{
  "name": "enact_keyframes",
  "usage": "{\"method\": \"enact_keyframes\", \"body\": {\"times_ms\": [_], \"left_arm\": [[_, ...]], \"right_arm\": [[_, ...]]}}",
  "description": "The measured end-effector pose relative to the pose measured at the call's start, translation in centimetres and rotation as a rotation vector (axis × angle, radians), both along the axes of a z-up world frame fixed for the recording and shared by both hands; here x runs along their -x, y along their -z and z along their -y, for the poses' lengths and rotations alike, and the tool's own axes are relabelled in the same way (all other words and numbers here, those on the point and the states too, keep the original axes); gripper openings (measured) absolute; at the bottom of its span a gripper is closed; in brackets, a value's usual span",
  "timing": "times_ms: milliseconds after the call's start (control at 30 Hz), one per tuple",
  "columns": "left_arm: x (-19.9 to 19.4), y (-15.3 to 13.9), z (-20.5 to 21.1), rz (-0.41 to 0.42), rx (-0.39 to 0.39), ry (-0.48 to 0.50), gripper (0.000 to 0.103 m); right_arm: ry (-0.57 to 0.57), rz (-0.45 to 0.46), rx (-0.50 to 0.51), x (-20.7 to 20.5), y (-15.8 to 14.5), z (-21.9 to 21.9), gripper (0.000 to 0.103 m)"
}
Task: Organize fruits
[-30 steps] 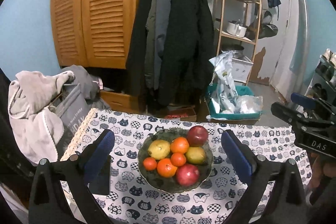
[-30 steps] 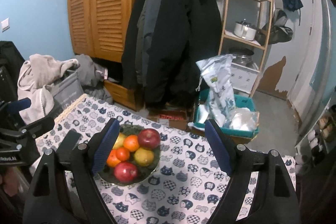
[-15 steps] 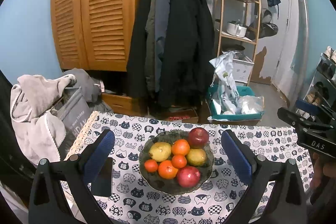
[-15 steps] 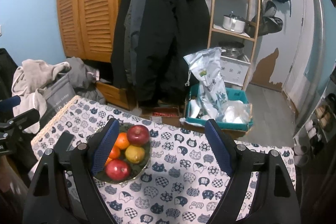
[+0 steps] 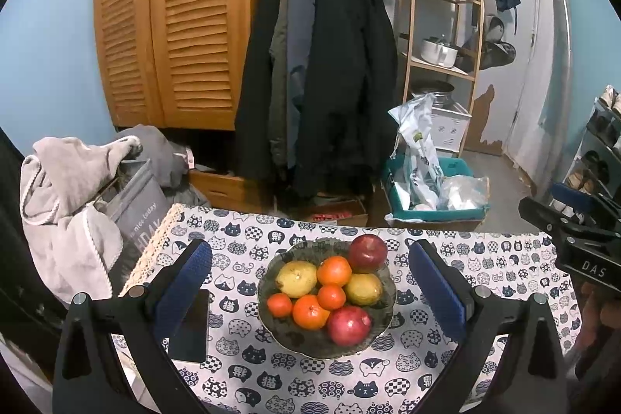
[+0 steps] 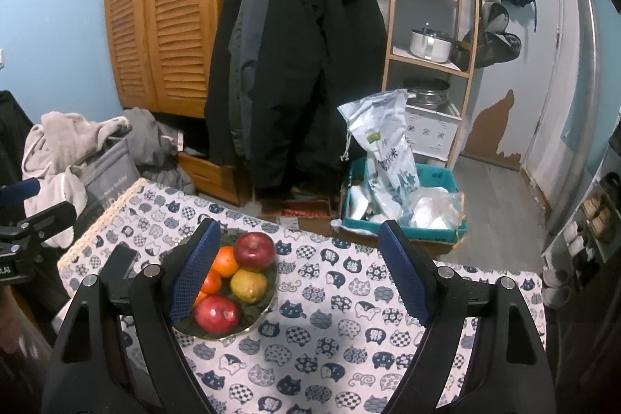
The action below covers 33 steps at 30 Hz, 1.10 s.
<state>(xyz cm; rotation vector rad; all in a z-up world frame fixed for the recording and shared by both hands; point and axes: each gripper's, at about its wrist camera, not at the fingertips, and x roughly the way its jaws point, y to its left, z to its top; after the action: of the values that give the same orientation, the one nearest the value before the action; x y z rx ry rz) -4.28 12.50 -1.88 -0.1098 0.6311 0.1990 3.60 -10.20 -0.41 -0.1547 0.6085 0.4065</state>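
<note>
A dark glass bowl point(image 5: 382, 330) stands on the cat-print tablecloth point(image 5: 248, 243), heaped with fruit: two red apples point(image 5: 367, 253), two yellow lemons point(image 5: 297, 278) and several oranges point(image 5: 334, 270). My left gripper point(image 5: 309, 291) hovers open above and in front of the bowl, which shows between its blue pads. In the right wrist view the bowl point(image 6: 268, 291) lies at the left, partly behind the left pad. My right gripper point(image 6: 302, 272) is open and empty over the cloth to the bowl's right. Its black body point(image 5: 574, 239) shows at the right edge of the left view.
A dark phone point(image 5: 190, 326) lies flat on the cloth left of the bowl. Beyond the table's far edge hang dark coats point(image 5: 326, 72), with a wooden louvred wardrobe point(image 5: 170, 18), a shelf rack point(image 5: 442, 37), a teal crate of bags point(image 6: 403, 196) and a laundry heap point(image 5: 73, 189).
The right wrist view has shifted a little, so the bowl sits lower and further left behind its left pad. The left gripper holds still. Both stay open.
</note>
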Motion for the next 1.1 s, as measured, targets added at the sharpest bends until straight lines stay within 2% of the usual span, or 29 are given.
{"method": "enact_keyframes", "body": {"times_ms": [1100], "left_arm": [[0.34, -0.08, -0.28, -0.008, -0.016, -0.004, 0.102]], "right_arm": [[0.000, 0.000, 0.000, 0.05, -0.05, 0.02, 0.082]]}}
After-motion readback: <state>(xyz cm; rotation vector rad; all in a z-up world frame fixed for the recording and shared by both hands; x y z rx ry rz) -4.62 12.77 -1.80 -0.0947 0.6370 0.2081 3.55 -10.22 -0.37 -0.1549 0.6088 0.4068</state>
